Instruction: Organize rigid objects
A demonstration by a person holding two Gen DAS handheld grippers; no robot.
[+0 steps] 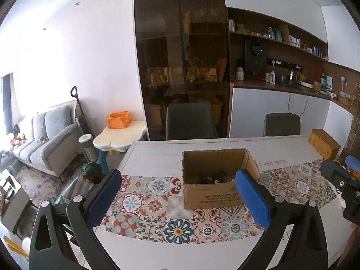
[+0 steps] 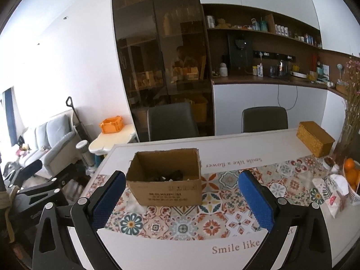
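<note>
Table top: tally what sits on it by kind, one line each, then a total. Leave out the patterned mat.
Cardboard box: 1, open, dark items inside too dim to count
Woven box: 1
Bowl of oranges: 1
Patterned packet: 1
Small jar: 1
Total: 5

Left gripper and right gripper are both open and empty.

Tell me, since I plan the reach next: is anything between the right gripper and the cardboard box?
Nothing visible. The right gripper is open and empty, and only bare patterned table mat lies between it and the cardboard box.
</note>
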